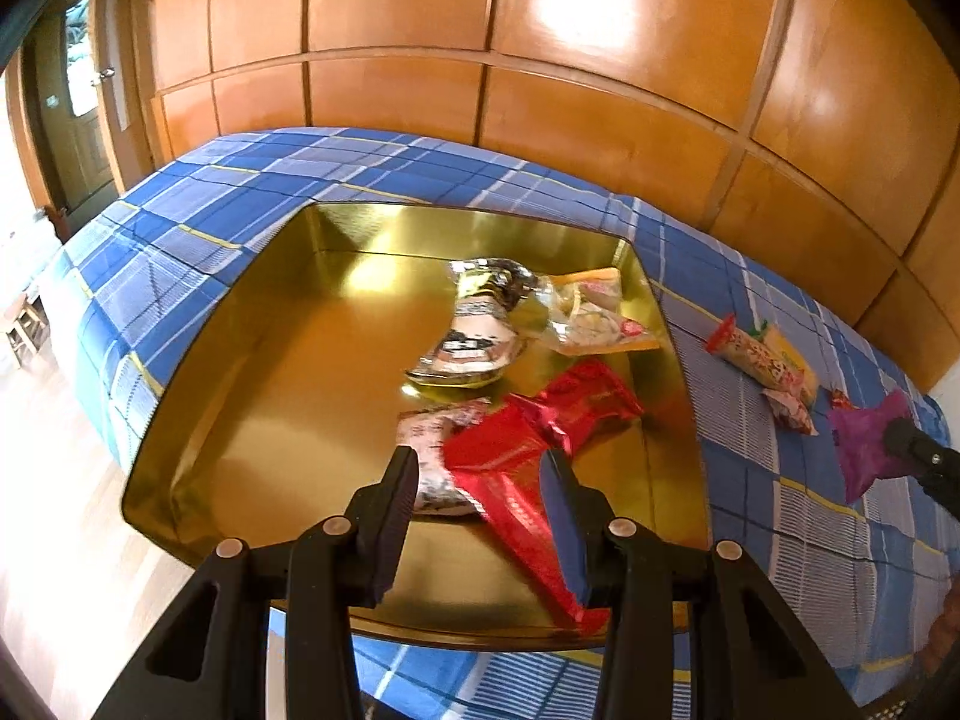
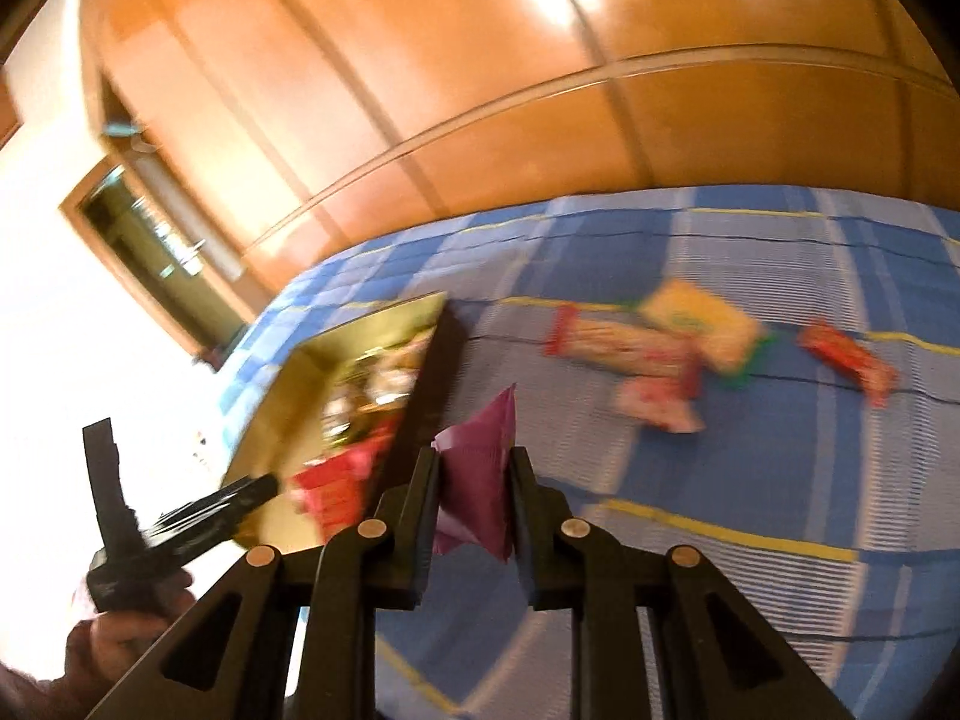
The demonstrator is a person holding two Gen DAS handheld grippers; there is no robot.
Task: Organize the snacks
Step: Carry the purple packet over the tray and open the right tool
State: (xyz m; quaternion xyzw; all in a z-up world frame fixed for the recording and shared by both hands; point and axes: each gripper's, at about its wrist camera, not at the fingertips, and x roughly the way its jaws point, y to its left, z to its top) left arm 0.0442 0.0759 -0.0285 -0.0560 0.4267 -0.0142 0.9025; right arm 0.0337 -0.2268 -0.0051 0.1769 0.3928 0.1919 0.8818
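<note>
A gold tray (image 1: 240, 396) lies on a blue plaid bed and holds several snack packets: silver (image 1: 474, 330), yellow and clear (image 1: 591, 315), red (image 1: 576, 402) and white patterned (image 1: 429, 444). My left gripper (image 1: 483, 474) is over the tray's near part. Its jaws stand apart around a red packet (image 1: 504, 480) that touches the right finger. My right gripper (image 2: 474, 471) is shut on a purple packet (image 2: 480, 480) held above the bed, right of the tray (image 2: 300, 378). The purple packet also shows in the left wrist view (image 1: 864, 444).
Loose snacks lie on the bed right of the tray: a long patterned packet (image 1: 756, 357), a yellow one (image 2: 699, 324), a pink one (image 2: 657, 405) and a red one (image 2: 849, 360). A wooden wardrobe (image 1: 480, 30) stands behind the bed. A door (image 1: 72, 108) is at the far left.
</note>
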